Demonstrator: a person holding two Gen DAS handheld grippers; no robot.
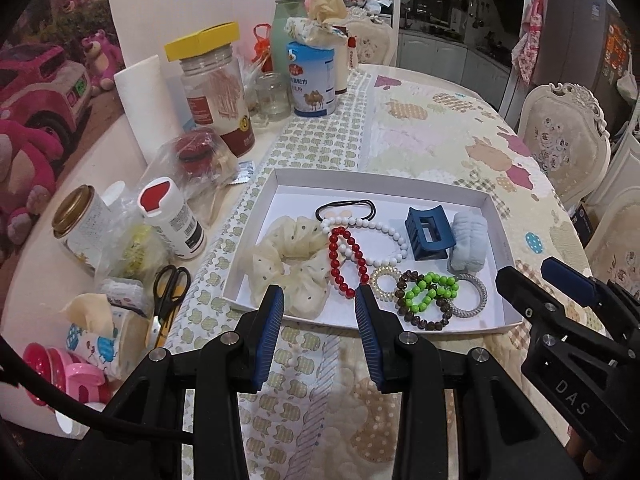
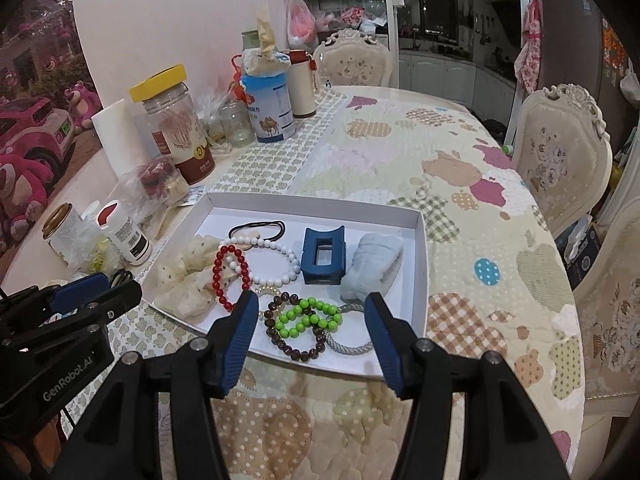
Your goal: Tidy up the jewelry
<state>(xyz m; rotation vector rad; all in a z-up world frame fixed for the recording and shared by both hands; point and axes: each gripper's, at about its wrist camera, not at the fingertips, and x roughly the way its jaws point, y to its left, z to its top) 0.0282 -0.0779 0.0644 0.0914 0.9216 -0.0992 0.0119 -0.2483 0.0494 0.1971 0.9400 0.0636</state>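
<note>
Quilted cloth in pale patchwork covers the round surface (image 2: pixel 460 184); a white tray (image 1: pixel 384 182) sits on it near the front edge, holding all the jewelry and hair things. Inside lie a cream scrunchie (image 1: pixel 288 264) at the left, a black hair tie (image 1: pixel 346 208) at the back, a white bead bracelet (image 1: pixel 372 236) overlapped by a red bead bracelet (image 1: pixel 348 264), a blue hair claw (image 1: pixel 426 232), a pale blue scrunchie (image 1: pixel 468 242), and at the front a green bead bracelet (image 1: pixel 430 290) lying over a brown bead bracelet (image 1: pixel 420 312), with two coil hair ties beside them. The left gripper (image 1: pixel 320 320) hovers over the tray's near rim, jaws partly apart and empty; the right gripper (image 2: pixel 310 320) hangs over the green and brown beads, jaws wider and holding nothing. Jars, a blue tin (image 1: pixel 312 80), a paper roll, tissue packs and scissors (image 1: pixel 170 292) crowd the surface's left side against a white wall; ornate cream chairs (image 2: pixel 560 152) stand around the far side; a dim kitchen shows behind.
</note>
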